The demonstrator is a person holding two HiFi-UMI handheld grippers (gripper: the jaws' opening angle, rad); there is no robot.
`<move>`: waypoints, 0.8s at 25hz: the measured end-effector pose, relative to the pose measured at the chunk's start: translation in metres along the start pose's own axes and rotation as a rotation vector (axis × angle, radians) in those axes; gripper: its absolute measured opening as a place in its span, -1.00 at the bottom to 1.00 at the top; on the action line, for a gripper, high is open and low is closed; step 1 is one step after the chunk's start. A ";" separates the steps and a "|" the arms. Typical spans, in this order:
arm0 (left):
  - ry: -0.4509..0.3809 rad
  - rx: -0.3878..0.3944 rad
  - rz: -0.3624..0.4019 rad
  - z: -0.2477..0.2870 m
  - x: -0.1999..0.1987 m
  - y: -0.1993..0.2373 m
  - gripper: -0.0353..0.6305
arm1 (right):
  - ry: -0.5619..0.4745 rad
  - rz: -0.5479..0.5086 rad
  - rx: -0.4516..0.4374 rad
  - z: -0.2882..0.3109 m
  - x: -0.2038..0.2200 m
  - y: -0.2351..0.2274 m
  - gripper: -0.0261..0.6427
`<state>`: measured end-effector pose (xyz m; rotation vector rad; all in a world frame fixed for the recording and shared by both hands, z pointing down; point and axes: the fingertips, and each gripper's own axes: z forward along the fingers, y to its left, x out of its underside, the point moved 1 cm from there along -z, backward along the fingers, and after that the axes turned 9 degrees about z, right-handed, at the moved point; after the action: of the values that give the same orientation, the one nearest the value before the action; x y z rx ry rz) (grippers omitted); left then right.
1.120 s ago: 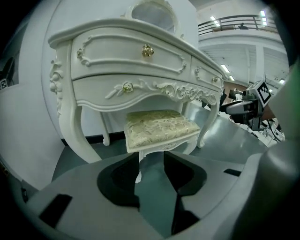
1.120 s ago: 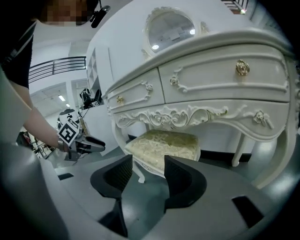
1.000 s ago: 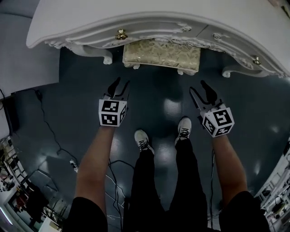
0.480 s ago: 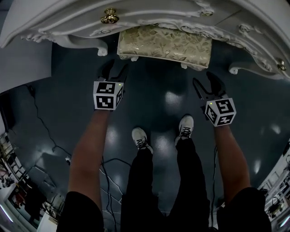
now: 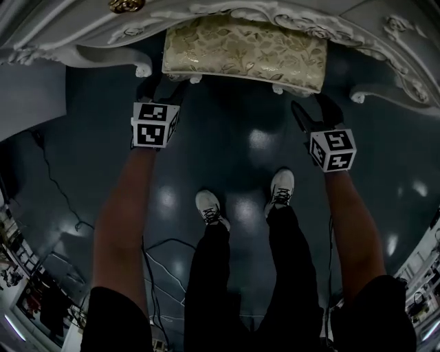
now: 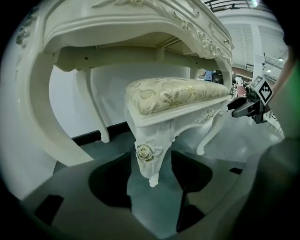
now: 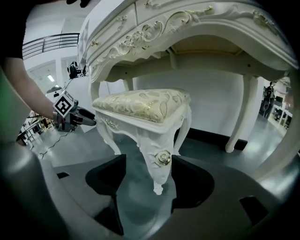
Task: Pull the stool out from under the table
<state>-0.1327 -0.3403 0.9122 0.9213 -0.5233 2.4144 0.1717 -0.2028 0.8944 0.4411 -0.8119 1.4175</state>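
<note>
Head view: the stool (image 5: 244,51), a gold brocade cushion on a carved white frame, sits half under the scrolled white worktop (image 5: 227,8). The left tongs (image 5: 159,91) and right tongs (image 5: 317,110) are at its front corners, over a glossy dark floor (image 5: 234,130). Left gripper view: the jaws, just opened wider, stand apart around the rosette-carved left leg (image 6: 149,157) without pressing it. Right gripper view: likewise apart around the right leg (image 7: 159,164).
</note>
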 end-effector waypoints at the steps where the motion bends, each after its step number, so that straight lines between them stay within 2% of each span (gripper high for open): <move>1: 0.002 -0.001 -0.001 0.003 0.001 0.001 -0.11 | 0.000 0.005 0.005 0.003 0.000 -0.003 -0.03; 9: 0.019 0.007 -0.017 0.026 0.001 -0.001 -0.10 | -0.008 0.003 -0.001 0.031 -0.006 -0.015 -0.03; 20: 0.060 0.062 0.039 0.050 0.000 -0.003 -0.06 | 0.001 -0.005 -0.038 0.042 -0.007 -0.017 -0.03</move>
<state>-0.1059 -0.3631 0.9474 0.8690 -0.4505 2.4976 0.1783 -0.2401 0.9204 0.4131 -0.8356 1.3953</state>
